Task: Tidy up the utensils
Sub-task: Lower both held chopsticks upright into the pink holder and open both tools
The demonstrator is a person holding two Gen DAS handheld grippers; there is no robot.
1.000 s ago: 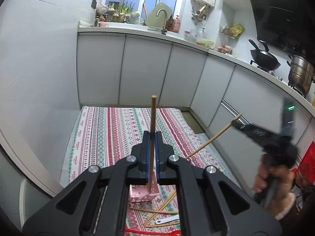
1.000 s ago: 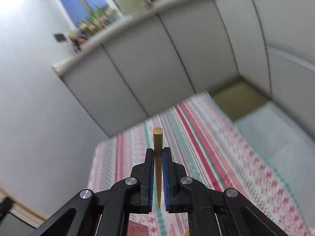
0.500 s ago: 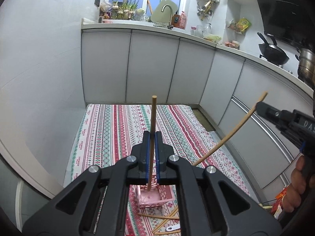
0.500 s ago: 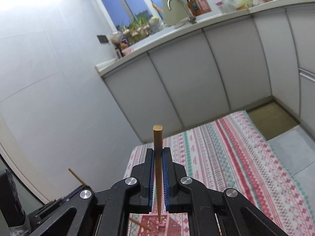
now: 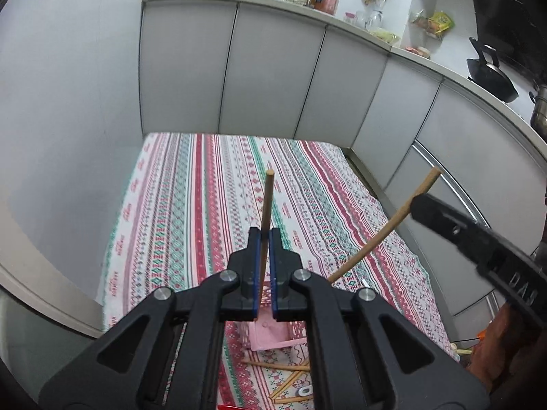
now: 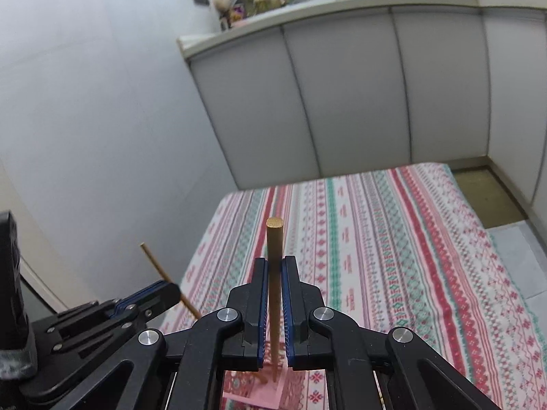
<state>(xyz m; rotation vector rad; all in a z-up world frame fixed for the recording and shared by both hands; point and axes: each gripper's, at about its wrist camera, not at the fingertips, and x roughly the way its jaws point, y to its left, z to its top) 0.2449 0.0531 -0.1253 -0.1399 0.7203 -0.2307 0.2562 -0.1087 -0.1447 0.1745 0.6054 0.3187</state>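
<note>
Each claw, left (image 5: pixel 262 239) and right (image 6: pixel 274 266), is clenched on a wooden chopstick above what looks like a pink basket (image 5: pixel 273 333) on the striped bench (image 5: pixel 205 205).

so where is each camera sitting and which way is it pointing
Left wrist: sits on the left gripper, looking forward and down over the striped cloth toward the cabinets; the right gripper and a hand show at right.
Right wrist: sits on the right gripper, facing the same cloth and cabinets; the left gripper shows at lower left.
Shared: both chopsticks, one in the left gripper, one in the right, and the pink basket below.
</note>
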